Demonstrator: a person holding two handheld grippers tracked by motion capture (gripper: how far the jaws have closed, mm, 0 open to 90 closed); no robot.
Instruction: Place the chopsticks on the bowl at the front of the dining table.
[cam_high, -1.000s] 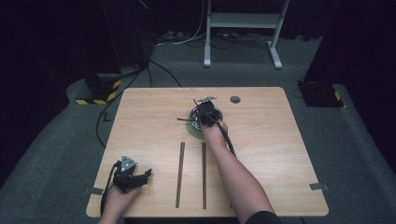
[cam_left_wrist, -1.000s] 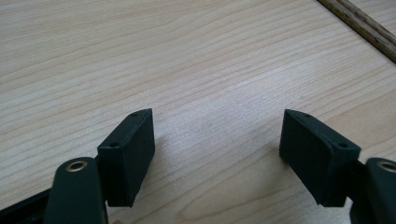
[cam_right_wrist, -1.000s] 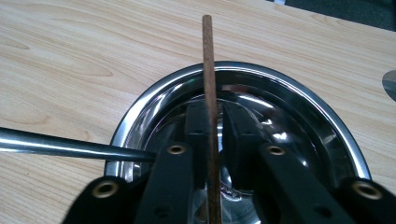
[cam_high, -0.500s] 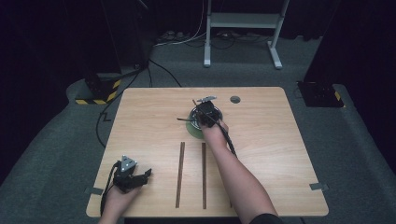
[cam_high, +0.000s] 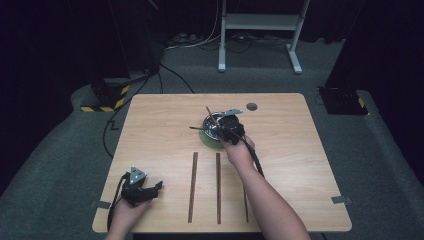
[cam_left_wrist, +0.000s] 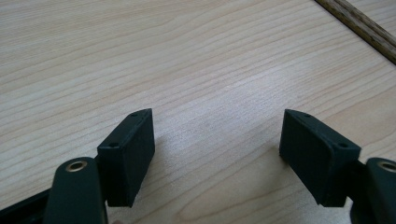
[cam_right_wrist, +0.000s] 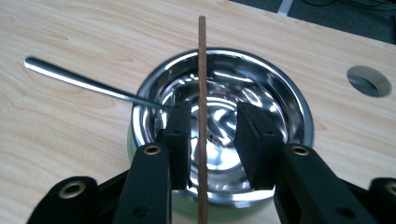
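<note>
Since the earlier frame, the right gripper (cam_right_wrist: 212, 140) has been drawn slightly back from the steel bowl (cam_right_wrist: 285, 100) and its jaws have just been opening, so that the thin wooden stick (cam_right_wrist: 202, 70) is now seen standing free between the pads, one end in the bowl and the shaft leaning over its near rim. A metal spoon (cam_right_wrist: 88, 84) is noted resting in the same bowl, its handle laid out over the rim and above the table (cam_high: 150, 135). Near the front left corner the left gripper (cam_left_wrist: 217, 154) is found unmoved, jaws wide apart and nothing between them, with two wooden sticks (cam_high: 218, 187) lying just beside it.
</note>
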